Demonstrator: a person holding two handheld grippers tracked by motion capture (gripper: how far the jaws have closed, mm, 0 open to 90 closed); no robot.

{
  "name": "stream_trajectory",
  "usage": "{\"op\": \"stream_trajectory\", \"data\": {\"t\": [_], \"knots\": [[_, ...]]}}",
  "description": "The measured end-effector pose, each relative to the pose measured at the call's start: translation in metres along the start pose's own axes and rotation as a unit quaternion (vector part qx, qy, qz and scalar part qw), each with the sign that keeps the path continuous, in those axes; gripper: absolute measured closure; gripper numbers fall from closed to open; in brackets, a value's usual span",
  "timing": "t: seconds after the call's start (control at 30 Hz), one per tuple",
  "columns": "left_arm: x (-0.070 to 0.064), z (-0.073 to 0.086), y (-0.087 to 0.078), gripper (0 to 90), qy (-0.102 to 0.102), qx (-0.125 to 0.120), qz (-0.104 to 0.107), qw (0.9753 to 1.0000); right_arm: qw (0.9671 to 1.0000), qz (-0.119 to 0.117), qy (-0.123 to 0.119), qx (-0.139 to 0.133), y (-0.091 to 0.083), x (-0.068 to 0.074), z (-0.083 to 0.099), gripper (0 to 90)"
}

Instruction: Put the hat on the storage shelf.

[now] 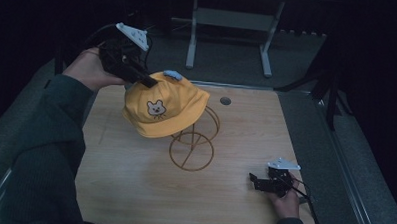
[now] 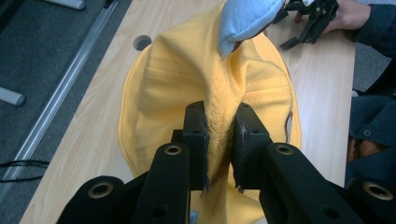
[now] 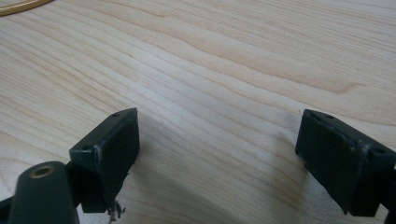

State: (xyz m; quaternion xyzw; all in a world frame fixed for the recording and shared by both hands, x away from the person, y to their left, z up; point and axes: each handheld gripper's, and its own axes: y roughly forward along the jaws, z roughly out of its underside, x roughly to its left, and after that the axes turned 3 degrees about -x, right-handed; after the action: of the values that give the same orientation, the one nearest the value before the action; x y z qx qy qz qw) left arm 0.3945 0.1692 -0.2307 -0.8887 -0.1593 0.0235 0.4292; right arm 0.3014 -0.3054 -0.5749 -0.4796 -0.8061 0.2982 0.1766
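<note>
over the wire hat stand (image 1: 194, 142) near the middle of the bench (image 1: 133, 190), we have the yellow child's cap (image 1: 162, 109) pinched in our left tongs (image 2: 219, 140), jaws clenched on a ridge of fabric along the crown seam. the cap hangs draped across the top of the stand, its brim with the little bear face turned toward our side and tilted down; whether it already rests on the upper loop or only hovers against it we cannot tell. a pale blue ear (image 2: 245, 18) sticks up from the crown, on the side of the cap away from the tongs.

we judge the step in hand to be seating the cap on the stand, or lifting it off; the frames alone do not settle which. if seating, the next move calls for lowering until the crown sits centred on the loop, then releasing gently so the light stand does not tip or slide.

our right tongs (image 3: 219, 154) lie well to the right of the stand, near our edge of the bench, jaws spread wide with nothing between them, low over the bare wood.

the bench is pale wood grain with a round cable hole (image 1: 225, 100) beyond the stand. around it we see grey floor, a metal table frame (image 1: 229, 23) farther back, and a dark room.
</note>
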Motion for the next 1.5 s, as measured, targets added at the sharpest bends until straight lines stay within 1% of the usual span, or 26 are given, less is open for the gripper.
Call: {"op": "stream_trajectory", "data": {"t": [0.07,0.17,0.27,0.4,0.5,0.63,0.73,0.9,0.97,1.0,1.13,1.23,1.3,1.33,1.37,1.43,1.5], "knots": [[0.0,-0.004,0.003,77.5,0.005,0.003,0.0,1.0,1.0,0.0,0.0,0.0,0.0,0.0,0.0,13.6],[-0.001,-0.01,0.009,77.4,0.007,0.003,0.0,1.0,1.0,0.0,0.0,0.0,0.0,0.0,0.0,13.6],[-0.001,-0.013,0.012,77.2,0.01,-0.002,-0.001,1.0,1.0,0.0,0.0,0.0,0.0,0.0,0.0,13.6],[-0.002,-0.022,0.023,76.7,0.017,0.004,-0.001,0.9998,1.0,0.0,0.0,0.0,0.0,0.0,0.0,13.6],[-0.003,-0.026,0.029,76.1,0.017,0.003,-0.006,0.9998,1.0,0.0,0.0,0.0,0.0,0.0,0.0,13.6],[-0.004,-0.033,0.035,75.7,0.019,0.002,-0.003,0.9998,1.0,0.0,0.0,0.001,0.0,0.0,0.0,13.6],[-0.006,-0.04,0.043,75.4,0.026,0.003,0.001,0.9997,1.0,0.0,0.0,0.0,0.0,0.0,0.0,13.6],[-0.009,-0.049,0.056,75.1,0.033,0.001,0.0,0.9995,1.0,0.0,-0.001,0.0,0.0,0.0,0.0,13.6],[-0.01,-0.052,0.062,74.9,0.035,0.001,0.003,0.9994,1.0,0.0,-0.001,0.0,0.0,0.0,0.0,13.6],[-0.01,-0.054,0.065,74.8,0.04,0.003,0.004,0.9992,1.0,0.0,0.0,0.0,0.0,0.0,0.0,13.6],[-0.016,-0.061,0.079,74.0,0.047,0.006,0.007,0.9988,1.0,0.0,0.0,0.0,0.0,0.0,0.0,13.6],[-0.019,-0.063,0.088,73.7,0.054,0.006,0.012,0.9985,1.0,0.0,0.0,0.0,0.0,0.0,0.0,13.6],[-0.021,-0.065,0.096,73.6,0.06,0.011,0.015,0.998,1.0,0.0,0.0,0.001,0.0,0.0,0.0,13.6],[-0.022,-0.066,0.099,73.5,0.057,0.011,0.018,0.9982,1.0,0.0,0.0,0.001,0.0,0.0,0.0,13.6],[-0.023,-0.066,0.102,73.5,0.058,0.014,0.02,0.998,1.0,0.0,0.0,0.001,0.0,0.0,0.0,13.6],[-0.023,-0.067,0.106,73.5,0.057,0.015,0.021,0.998,1.0,0.0,0.0,0.001,0.0,0.0,0.0,13.6],[-0.024,-0.066,0.11,73.7,0.057,0.015,0.026,0.9979,1.0,0.0,0.0,0.001,0.0,0.0,0.0,13.6]]}}
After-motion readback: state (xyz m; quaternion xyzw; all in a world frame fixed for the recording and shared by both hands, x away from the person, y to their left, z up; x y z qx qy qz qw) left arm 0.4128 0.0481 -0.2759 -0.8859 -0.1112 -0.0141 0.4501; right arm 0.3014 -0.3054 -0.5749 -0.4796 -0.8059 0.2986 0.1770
